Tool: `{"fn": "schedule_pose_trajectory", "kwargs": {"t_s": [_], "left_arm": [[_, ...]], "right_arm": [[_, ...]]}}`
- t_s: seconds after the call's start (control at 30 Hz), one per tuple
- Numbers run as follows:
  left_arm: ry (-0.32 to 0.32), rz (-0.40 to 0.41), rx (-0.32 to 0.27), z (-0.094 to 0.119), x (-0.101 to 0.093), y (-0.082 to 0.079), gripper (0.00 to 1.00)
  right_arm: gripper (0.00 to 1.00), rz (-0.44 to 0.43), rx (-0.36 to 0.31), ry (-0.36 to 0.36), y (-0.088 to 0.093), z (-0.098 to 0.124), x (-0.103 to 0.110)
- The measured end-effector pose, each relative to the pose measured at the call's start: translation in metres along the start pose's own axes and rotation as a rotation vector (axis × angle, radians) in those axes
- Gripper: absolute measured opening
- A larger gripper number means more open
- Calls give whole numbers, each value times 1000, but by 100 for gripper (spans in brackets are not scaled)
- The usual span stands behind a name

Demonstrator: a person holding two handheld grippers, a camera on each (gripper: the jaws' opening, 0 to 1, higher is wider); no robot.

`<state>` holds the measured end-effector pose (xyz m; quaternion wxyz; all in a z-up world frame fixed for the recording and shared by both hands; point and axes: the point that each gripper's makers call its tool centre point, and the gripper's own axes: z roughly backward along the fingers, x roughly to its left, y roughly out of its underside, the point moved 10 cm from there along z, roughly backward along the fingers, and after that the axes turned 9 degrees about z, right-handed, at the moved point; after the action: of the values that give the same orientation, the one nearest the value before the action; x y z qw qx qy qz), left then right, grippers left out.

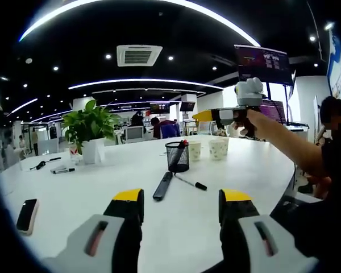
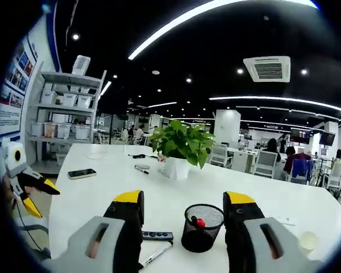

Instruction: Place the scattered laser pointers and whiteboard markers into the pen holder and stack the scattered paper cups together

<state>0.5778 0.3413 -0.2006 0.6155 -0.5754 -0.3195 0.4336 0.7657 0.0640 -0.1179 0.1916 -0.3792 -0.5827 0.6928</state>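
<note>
In the left gripper view, the left hand-held gripper [image 1: 182,209] hangs with jaws apart and empty above the white surface [image 1: 91,187]. Just beyond lie a dark laser pointer [image 1: 162,186] and a marker [image 1: 190,182], both near the mesh pen holder [image 1: 177,156]. Two paper cups [image 1: 211,149] stand behind it. The right hand-held gripper [image 2: 184,211], jaws apart, hovers over the pen holder.

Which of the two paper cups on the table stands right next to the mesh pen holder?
The plainer cup, which stands just beside the black mesh pen holder. The other cup, patterned with small dots, stands farther off, past the first one.
</note>
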Motion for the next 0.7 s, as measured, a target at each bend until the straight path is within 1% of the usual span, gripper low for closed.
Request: {"fn": "schedule_pose_trajectory", "kwargs": {"t_s": [0.1,0.17,0.27,0.33,0.4,0.47,0.53,0.63,0.7], "left_arm": [[-1,-2,1,0,0,0,54],[0,-2,3,0,0,1,54],[-1,-6,3,1,-1,0,54],[-3,-4,-4,2,0,-1,54],[-4,-4,-5,2,1,-1,54],[-8,-5,-7,3,2,-2,54],[-10,-2,-10,3,2,-2,54],[-9,0,-9,3,3,-2,54],[-11,-2,-10,4,2,-2,54]], "right_arm": [[55,-7,-5,24,0,7,-2],[55,13,-8,42,0,9,-3],[56,5,-1,25,-1,12,-5],[55,-14,2,-2,0,16,-4],[54,-57,10,-40,1,20,-4],[50,-65,-11,-67,0,26,-4],[45,-67,-8,-89,2,34,-2],[45,-59,-11,-99,5,47,2],[45,-43,-12,-127,8,55,3]]}}
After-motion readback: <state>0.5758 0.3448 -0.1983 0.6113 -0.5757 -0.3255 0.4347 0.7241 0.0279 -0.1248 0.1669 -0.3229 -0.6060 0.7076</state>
